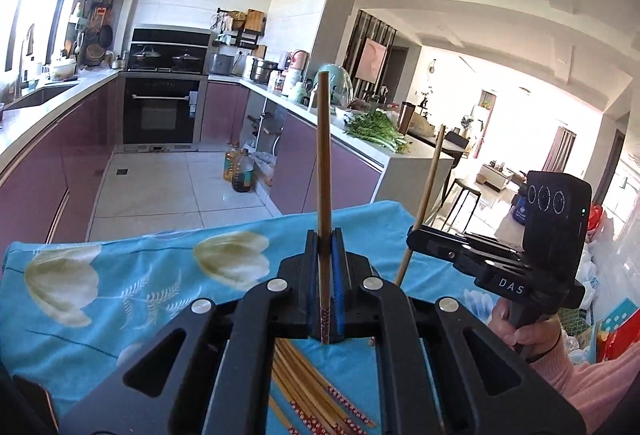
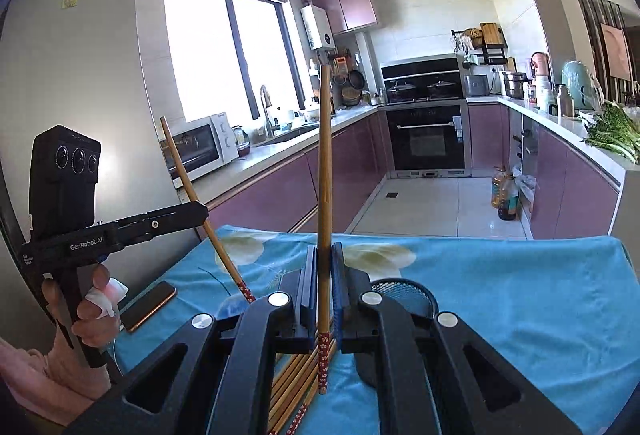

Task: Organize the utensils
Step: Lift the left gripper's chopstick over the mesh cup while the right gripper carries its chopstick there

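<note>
My left gripper (image 1: 325,241) is shut on a bamboo chopstick (image 1: 323,163) that stands upright, with its red-patterned end down between the pads. My right gripper (image 2: 325,253) is shut on a second chopstick (image 2: 325,163), also upright. Each gripper shows in the other view, the right gripper (image 1: 413,235) with its tilted chopstick (image 1: 429,191) and the left gripper (image 2: 202,212) with its own chopstick (image 2: 185,165). Both are raised above a pile of several chopsticks (image 1: 310,387) (image 2: 298,379) lying on the blue floral tablecloth (image 1: 132,299) (image 2: 500,291). A black mesh cup (image 2: 406,295) stands just right of the right gripper's fingers.
A phone (image 2: 149,305) lies near the table's left edge. A hand (image 2: 94,309) with a pink sleeve holds the left gripper's handle. Beyond the table are purple kitchen cabinets (image 2: 424,151), oil bottles (image 1: 239,171) on the floor and greens (image 1: 378,131) on the counter.
</note>
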### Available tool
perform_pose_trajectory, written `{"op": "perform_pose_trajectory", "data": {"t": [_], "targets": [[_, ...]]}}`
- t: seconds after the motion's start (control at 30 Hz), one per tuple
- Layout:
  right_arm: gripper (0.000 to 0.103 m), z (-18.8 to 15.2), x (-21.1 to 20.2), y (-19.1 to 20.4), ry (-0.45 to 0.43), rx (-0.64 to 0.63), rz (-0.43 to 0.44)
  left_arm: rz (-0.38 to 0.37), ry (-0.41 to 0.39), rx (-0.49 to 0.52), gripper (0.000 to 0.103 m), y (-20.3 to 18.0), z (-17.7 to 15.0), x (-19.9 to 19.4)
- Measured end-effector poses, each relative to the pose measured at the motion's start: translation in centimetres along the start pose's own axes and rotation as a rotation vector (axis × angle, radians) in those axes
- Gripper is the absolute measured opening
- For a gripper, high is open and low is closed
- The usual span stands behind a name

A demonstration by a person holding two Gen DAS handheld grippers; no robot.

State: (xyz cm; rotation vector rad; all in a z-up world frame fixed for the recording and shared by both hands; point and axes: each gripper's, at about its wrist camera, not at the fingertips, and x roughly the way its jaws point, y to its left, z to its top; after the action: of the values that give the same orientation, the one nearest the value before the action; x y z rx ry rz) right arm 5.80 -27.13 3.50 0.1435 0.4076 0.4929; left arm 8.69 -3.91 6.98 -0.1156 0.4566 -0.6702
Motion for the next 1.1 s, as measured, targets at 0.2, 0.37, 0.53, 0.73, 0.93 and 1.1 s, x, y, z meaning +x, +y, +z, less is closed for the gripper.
{"op": "perform_pose_trajectory", "data": {"t": [0.2,0.37,0.53,0.73,0.93,1.1], "targets": [[0.006,1.9,-0.2,-1.5,-0.051,-0.010,-0.017,-0.039,-0.034,0.044,0.007,-2.3,2.9,2.1],[0.006,2.4,0.7,-2.8,-0.059,-0.011,-0.043,-0.034,0.017,0.058,0.007,-3.1,3.4,5.8],[0.006,1.0,3.5,-3.4,0.025,-0.009,-0.063,-0.023,0.131,0.065,0.007,-2.9,1.4,10.4],[0.006,-0.9,6.0,-3.9,0.155,0.002,-0.057,-0.020,0.238,0.059,0.007,-1.5,-2.3,13.6],[0.006,-2.0,8.4,-4.0,0.268,0.013,-0.065,-0.010,0.265,0.050,0.008,0.0,-2.9,15.1],[0.006,-2.0,8.8,-3.6,0.280,0.027,-0.069,0.009,0.270,0.048,0.008,0.1,-2.4,15.5]]}}
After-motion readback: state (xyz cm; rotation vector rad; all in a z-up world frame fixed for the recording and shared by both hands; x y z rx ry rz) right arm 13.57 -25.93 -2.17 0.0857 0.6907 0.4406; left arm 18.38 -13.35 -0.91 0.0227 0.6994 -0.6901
